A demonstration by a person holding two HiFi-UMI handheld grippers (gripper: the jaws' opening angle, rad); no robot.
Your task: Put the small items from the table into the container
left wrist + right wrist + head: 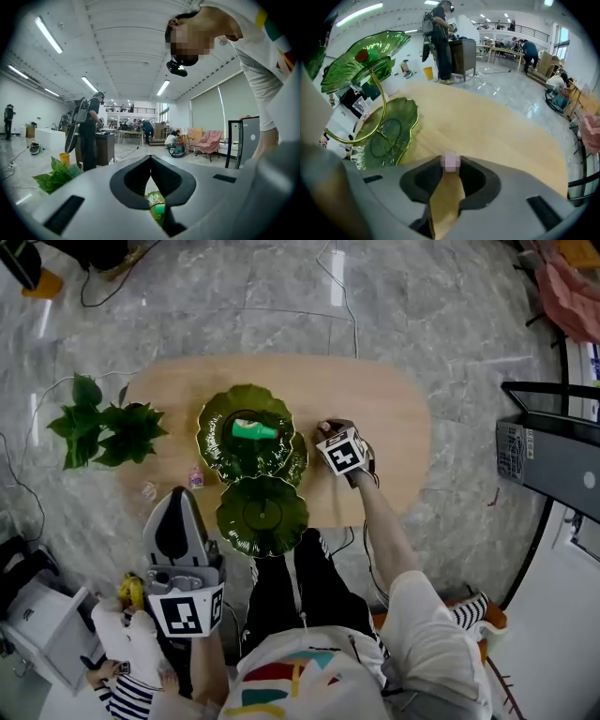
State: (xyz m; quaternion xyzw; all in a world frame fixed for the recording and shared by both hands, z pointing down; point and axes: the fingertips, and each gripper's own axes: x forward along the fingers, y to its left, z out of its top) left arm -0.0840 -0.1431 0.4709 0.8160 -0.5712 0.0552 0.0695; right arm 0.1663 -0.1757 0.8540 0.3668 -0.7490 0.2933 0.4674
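A green two-tier leaf-shaped glass dish stands on the wooden table (394, 418). Its upper tray (214, 442) holds a green item (255, 430), and its lower tray (262, 514) is by the near edge. My right gripper (325, 430) points down at the table just right of the dish. It is shut on a small pink item (451, 161) pinched between its tips, with the trays (384, 133) to its left. Two more small items (195, 476) (148, 490) lie left of the dish. My left gripper (180, 495) hangs at the table's near left edge, shut and holding nothing (150, 157).
A leafy green plant (103, 432) stands at the table's left end. Cables run over the marble floor behind the table. A dark metal frame (553, 442) stands to the right. A white box and soft toys (122, 634) sit on the floor at the lower left.
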